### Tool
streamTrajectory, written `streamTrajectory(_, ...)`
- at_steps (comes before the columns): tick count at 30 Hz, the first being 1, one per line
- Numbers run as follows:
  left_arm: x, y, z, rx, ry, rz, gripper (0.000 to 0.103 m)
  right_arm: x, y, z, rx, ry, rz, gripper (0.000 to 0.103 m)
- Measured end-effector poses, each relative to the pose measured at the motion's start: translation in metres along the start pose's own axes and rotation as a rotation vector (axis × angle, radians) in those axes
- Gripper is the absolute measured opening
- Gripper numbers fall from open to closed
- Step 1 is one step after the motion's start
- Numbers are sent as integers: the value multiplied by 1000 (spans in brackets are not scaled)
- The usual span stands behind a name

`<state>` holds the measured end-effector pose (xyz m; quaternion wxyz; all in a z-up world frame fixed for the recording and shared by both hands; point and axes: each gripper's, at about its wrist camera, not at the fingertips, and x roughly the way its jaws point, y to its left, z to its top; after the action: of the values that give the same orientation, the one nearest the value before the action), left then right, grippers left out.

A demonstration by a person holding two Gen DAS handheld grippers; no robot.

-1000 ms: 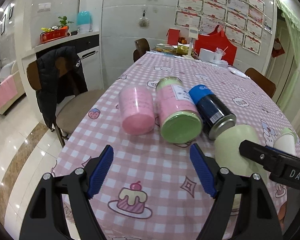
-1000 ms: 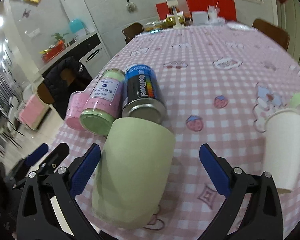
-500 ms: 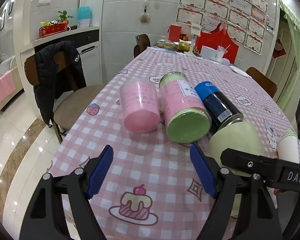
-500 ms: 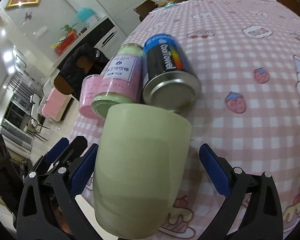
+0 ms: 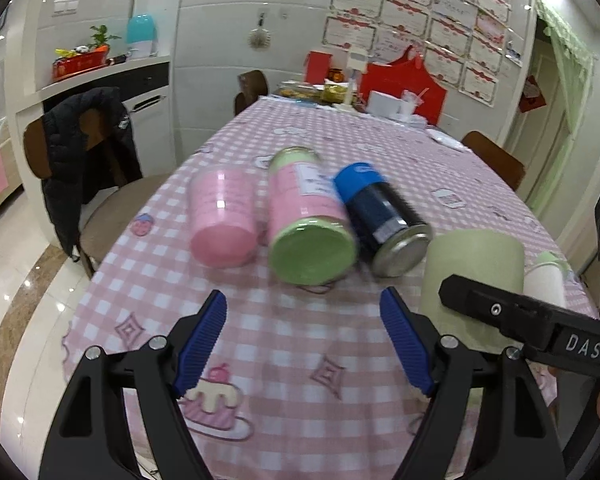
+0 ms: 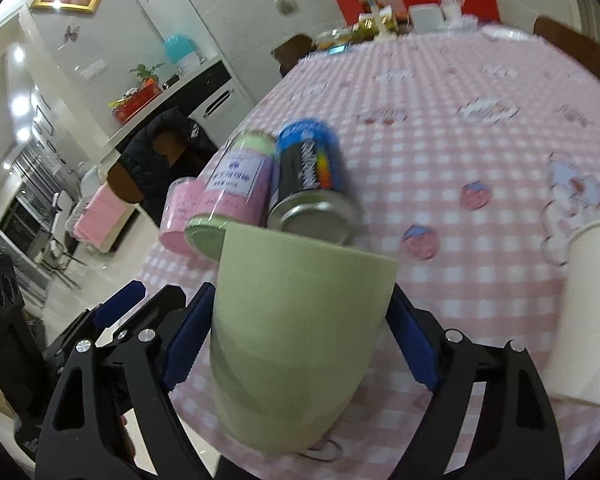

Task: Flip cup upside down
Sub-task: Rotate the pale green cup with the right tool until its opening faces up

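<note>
The green cup (image 6: 300, 320) stands upright near the tabletop (image 6: 480, 168) edge, squarely between the right tongs' (image 6: 300, 348) closing-width pads, apparently gripped, while the left tongs (image 5: 304, 344) hang released beside it.

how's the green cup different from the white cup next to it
The green cup is pale green and sits between the right gripper's fingers; the white cup is white and stands free to its right, untouched. The green cup looks wider. Both stand wide end up on the table.
</note>
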<state>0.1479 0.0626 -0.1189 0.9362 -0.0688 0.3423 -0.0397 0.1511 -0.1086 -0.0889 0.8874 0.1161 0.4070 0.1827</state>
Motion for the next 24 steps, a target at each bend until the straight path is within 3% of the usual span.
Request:
streamTrajectory(5, 1, -23, -2, 36, -10, -3, 78, -21, 0, -1, -117, -93, -147, 78)
streamTrajectory(12, 6, -44, 1, 52, -14, 3, 78, -27, -10, 7, -170, -134, -251, 77)
streamTrajectory(24, 15, -49, 0, 52, 1, 10, 78, -28, -19, 5, -178, -137, -284, 77)
